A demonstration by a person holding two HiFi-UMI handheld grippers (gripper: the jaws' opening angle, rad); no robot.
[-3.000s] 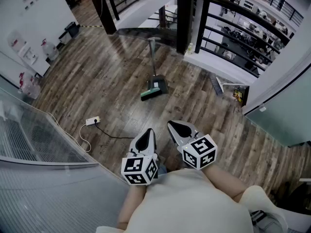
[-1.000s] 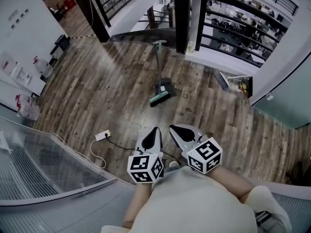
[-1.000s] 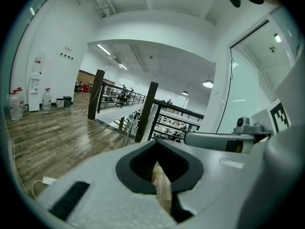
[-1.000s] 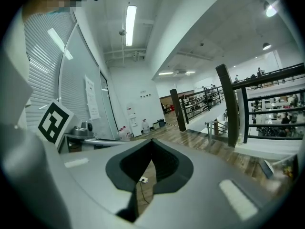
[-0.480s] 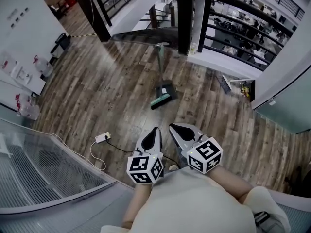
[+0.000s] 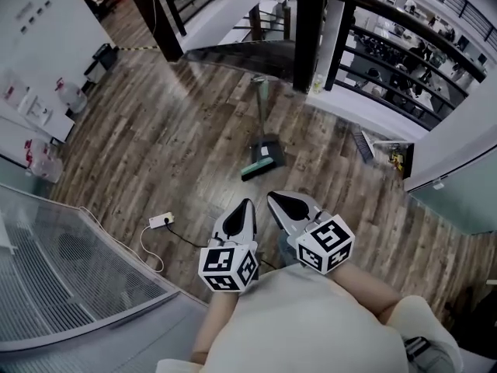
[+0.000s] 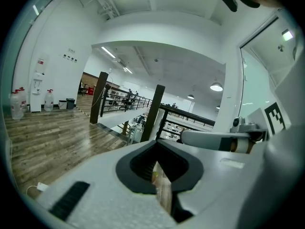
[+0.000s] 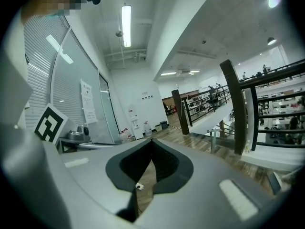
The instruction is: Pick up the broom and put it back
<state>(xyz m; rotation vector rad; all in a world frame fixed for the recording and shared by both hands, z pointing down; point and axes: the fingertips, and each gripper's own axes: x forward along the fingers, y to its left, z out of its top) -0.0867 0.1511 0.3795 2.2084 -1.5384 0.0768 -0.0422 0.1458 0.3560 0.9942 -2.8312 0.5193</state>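
The broom (image 6: 262, 138) lies on the wooden floor ahead, its pale handle pointing away toward the stairs and its dark, green-edged head nearest me. My left gripper (image 6: 248, 203) and right gripper (image 6: 272, 196) are held side by side above the floor, a short way short of the broom head. Both point at it and touch nothing. The jaws of each are shut and empty. In the left gripper view my left gripper (image 7: 156, 142) blocks the broom. The right gripper (image 8: 152, 141) likewise fills its own view, and only a strip of floor shows past its jaws.
A white power strip (image 6: 161, 221) with its cable lies on the floor to the left. A black post (image 6: 307, 33) and railing (image 6: 388, 37) stand behind the broom. A glass barrier (image 6: 70, 263) curves at lower left. A small brush-like item (image 6: 363, 144) lies at right.
Both grippers have moved forward together, closer to the broom head. Their jaws have stayed shut and empty.
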